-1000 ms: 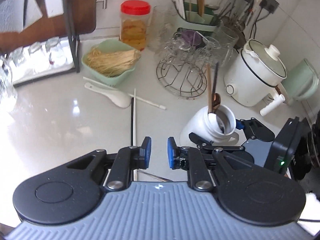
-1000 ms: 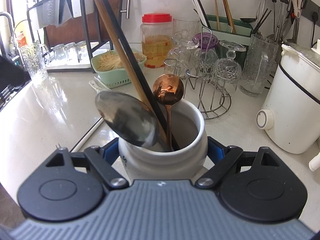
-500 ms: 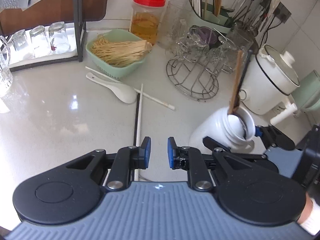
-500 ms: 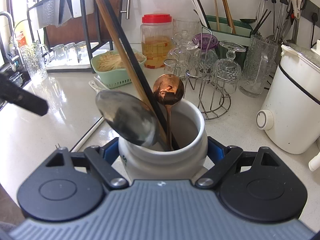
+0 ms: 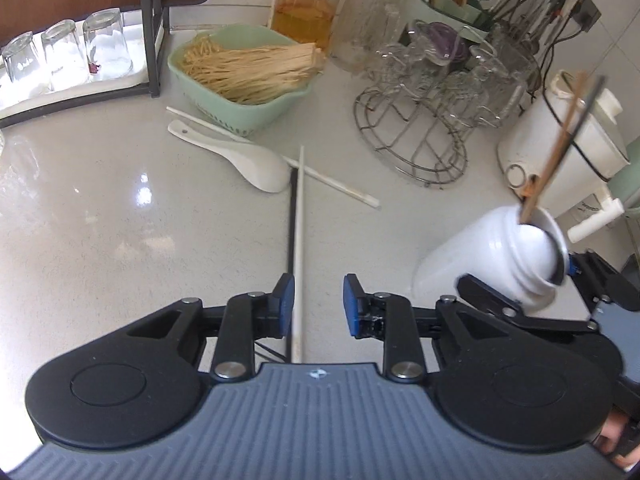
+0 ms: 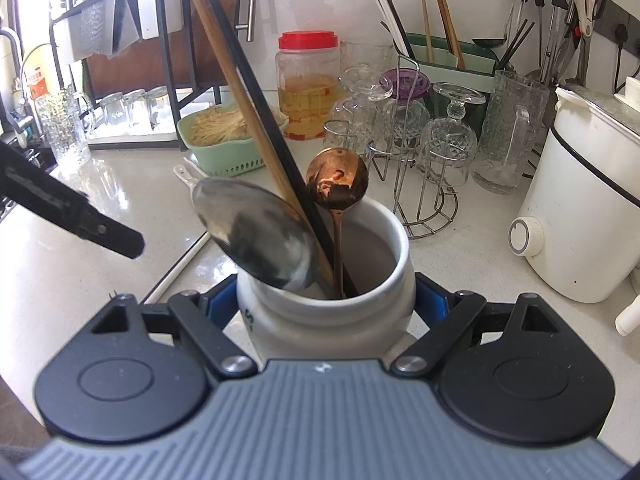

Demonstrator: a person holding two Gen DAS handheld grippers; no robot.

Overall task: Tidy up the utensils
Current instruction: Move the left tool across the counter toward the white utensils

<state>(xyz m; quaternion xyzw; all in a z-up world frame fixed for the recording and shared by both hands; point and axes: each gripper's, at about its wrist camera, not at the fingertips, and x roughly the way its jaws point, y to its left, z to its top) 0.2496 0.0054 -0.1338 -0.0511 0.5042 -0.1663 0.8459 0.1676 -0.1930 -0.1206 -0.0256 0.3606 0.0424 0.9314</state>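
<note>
fingers astride a white chopstick, unseen from right wrist

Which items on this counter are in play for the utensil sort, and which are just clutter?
In play: white chopstick, black chopstick, white spoon, white utensil jar.
Clutter: noodle basket, red-lidded jar, glass rack, white cooker.
</note>
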